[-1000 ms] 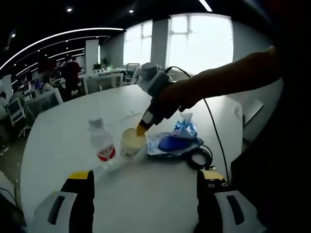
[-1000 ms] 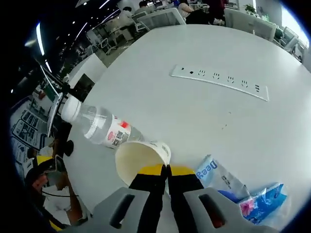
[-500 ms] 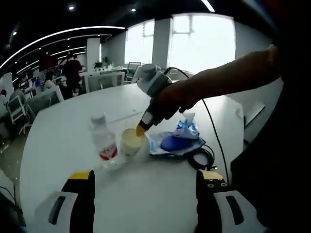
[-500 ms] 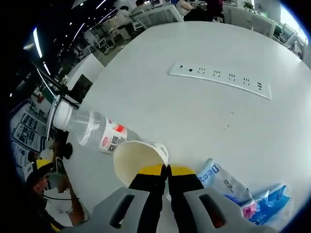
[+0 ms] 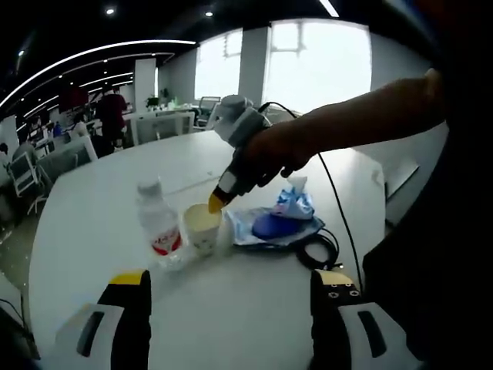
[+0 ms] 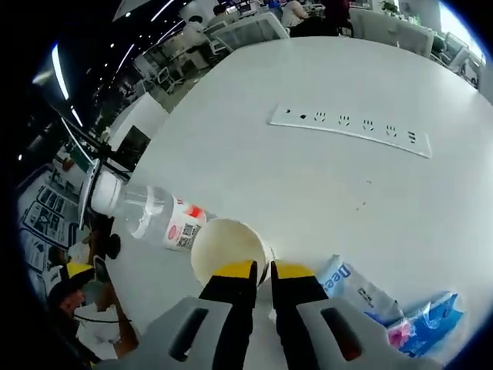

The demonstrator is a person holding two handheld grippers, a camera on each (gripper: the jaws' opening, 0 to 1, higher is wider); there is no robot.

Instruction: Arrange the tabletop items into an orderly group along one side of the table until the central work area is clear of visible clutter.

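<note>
The right gripper (image 6: 263,269) pinches the near rim of the paper cup (image 6: 229,250), which stands upright, open top up, beside the water bottle (image 6: 150,218).

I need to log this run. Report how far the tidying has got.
Done: clear plastic water bottle with red label and blue wipes packet sit grouped together. In hand: right gripper pinches the cream paper cup by its rim, beside the bottle. Left: black cable remains loose; left gripper hangs open.
</note>
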